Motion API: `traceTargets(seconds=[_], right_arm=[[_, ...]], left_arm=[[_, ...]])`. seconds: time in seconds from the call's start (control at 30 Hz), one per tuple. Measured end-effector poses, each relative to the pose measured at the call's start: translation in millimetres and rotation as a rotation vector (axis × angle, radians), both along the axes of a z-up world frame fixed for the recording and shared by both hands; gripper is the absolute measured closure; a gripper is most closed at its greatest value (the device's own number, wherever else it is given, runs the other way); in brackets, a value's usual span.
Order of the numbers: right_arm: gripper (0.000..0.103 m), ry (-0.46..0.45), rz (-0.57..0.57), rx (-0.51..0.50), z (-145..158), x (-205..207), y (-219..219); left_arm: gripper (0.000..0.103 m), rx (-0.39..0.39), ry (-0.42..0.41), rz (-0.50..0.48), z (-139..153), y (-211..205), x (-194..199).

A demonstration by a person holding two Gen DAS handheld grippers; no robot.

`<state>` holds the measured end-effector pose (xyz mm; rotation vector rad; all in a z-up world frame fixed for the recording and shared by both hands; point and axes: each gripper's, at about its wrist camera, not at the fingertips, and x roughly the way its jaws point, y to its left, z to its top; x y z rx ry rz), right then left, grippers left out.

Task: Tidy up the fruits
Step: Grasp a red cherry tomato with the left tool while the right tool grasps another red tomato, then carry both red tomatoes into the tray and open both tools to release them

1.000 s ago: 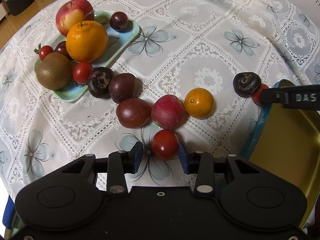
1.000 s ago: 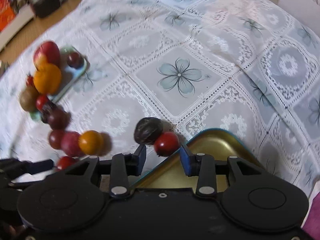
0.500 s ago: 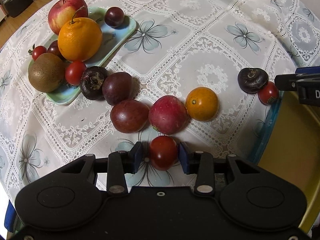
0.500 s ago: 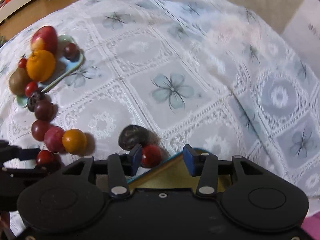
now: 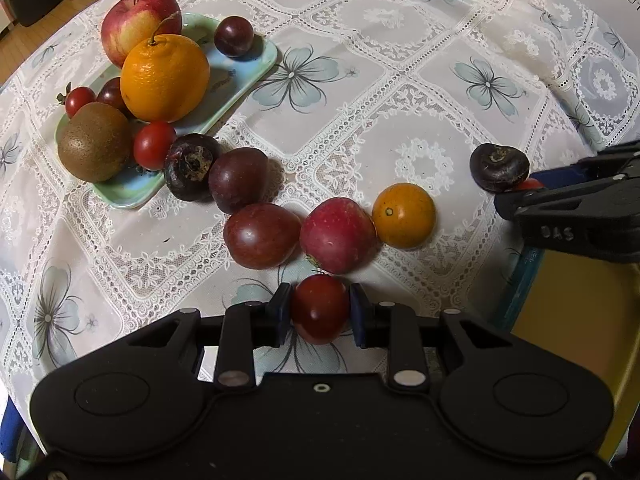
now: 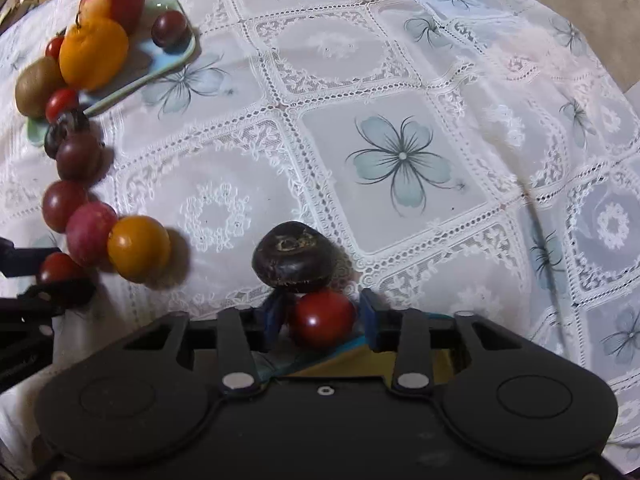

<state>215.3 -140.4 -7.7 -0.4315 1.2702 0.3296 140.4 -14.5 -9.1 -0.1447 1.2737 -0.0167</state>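
Observation:
My left gripper point(image 5: 319, 314) points down at the lace tablecloth, its jaws closing with both blue pads pressed on a red cherry tomato point(image 5: 320, 308). Just beyond it lie a red plum point(image 5: 338, 234), a dark red plum point(image 5: 262, 234) and a small orange fruit point(image 5: 404, 216). My right gripper point(image 6: 322, 316) is closing on a second cherry tomato point(image 6: 322, 318) at the corner of the yellow tray point(image 6: 320, 364), pads against its sides. A dark brown fruit point(image 6: 294, 256) touches that tomato from behind. In the left wrist view the right gripper point(image 5: 528, 186) reaches in from the right edge.
A green plate point(image 5: 240, 80) at the far left holds an apple point(image 5: 136, 20), an orange point(image 5: 164, 76), a kiwi point(image 5: 94, 140), a plum point(image 5: 234, 36) and cherry tomatoes. Another dark brown fruit point(image 5: 188, 166) and a purple plum point(image 5: 238, 184) lie beside it. The blue-rimmed yellow tray point(image 5: 560, 300) sits at the right.
The left jaws have closed from wide apart onto the cherry tomato. The right gripper has dropped and rolled, and its jaws have closed on the tomato by the tray corner.

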Motion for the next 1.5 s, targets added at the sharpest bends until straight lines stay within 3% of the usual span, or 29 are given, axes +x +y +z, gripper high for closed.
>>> traceTargets(seconds=[0.13, 0.37, 0.57, 0.83, 1.1, 1.5], right_arm=[[0.069, 0.032, -0.106, 0.105, 13.7, 3.3, -14.3], [0.069, -0.036, -0.238, 0.221, 59.7, -30.9, -40.4], [0.069, -0.095, -0.369, 0.202, 86.3, -95.7, -63.5], [0.068, -0.109, -0.511, 0.21, 84.7, -178.9, -94.2], [0.068, -0.12, -0.509, 0.173, 76.9, -222.1, -103.7], [0.068, -0.123, -0.471, 0.197, 82.0, -230.4, -108.9]], left_arm=[[0.065, -0.016, -0.005, 0.013, 6.5, 3.9, -3.1], [0.065, -0.016, -0.051, 0.027, 39.6, 2.9, -25.7], [0.065, -0.003, -0.09, 0.016, 65.9, -14.6, -60.6], [0.065, 0.0, -0.078, -0.032, 68.2, -52.2, -106.1], [0.065, 0.041, -0.059, -0.053, 58.6, -86.2, -135.5], [0.065, 0.108, -0.039, -0.027, 49.1, -106.3, -145.4]])
